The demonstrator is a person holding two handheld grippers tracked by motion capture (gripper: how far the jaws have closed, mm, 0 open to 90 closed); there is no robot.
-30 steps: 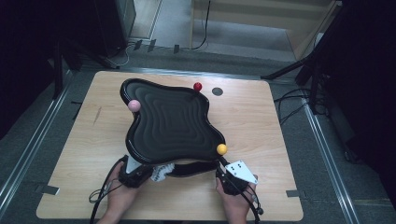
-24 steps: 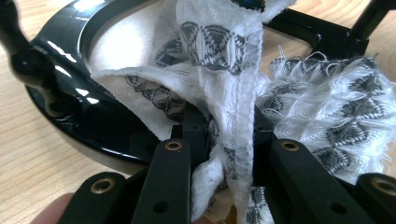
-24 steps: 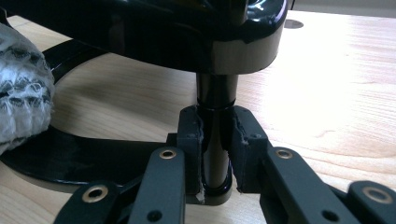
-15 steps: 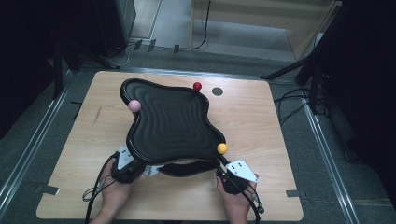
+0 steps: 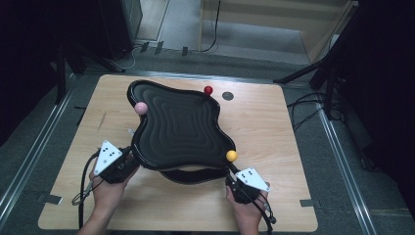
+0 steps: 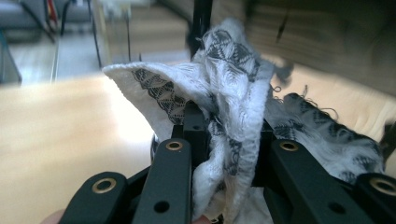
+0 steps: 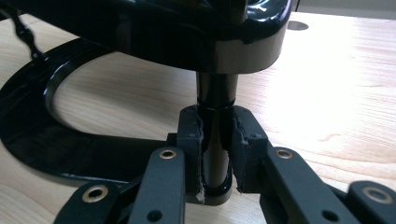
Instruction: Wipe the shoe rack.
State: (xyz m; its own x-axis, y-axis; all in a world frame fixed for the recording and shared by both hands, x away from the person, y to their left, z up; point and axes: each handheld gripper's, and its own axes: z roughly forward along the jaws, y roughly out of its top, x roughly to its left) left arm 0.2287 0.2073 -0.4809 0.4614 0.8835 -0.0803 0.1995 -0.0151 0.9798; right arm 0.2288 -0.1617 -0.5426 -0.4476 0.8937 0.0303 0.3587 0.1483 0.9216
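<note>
A glossy black wavy tray (image 5: 178,127) stands on a black base (image 5: 191,177) in the middle of the wooden table. Pink (image 5: 141,108), red (image 5: 208,90) and yellow (image 5: 231,156) balls sit at its corners. My left gripper (image 5: 128,160) is by the tray's near left edge, shut on a white cloth with a black pattern (image 6: 224,102); in the left gripper view (image 6: 229,135) the cloth bunches up between the jaws. My right gripper (image 5: 234,176) is below the yellow ball, shut on the tray's black post (image 7: 215,93), which its pads (image 7: 191,135) clamp from both sides.
A dark round disc (image 5: 227,96) lies on the table (image 5: 274,127) behind the tray. The base curves across the wood left of the post (image 7: 32,135). Cables trail from both grippers toward the near edge. Dark stands and cables surround the table on the floor.
My left gripper with the cloth has risen and moved left, from under the tray's front edge to its near left side. The right gripper has stayed on the post.
</note>
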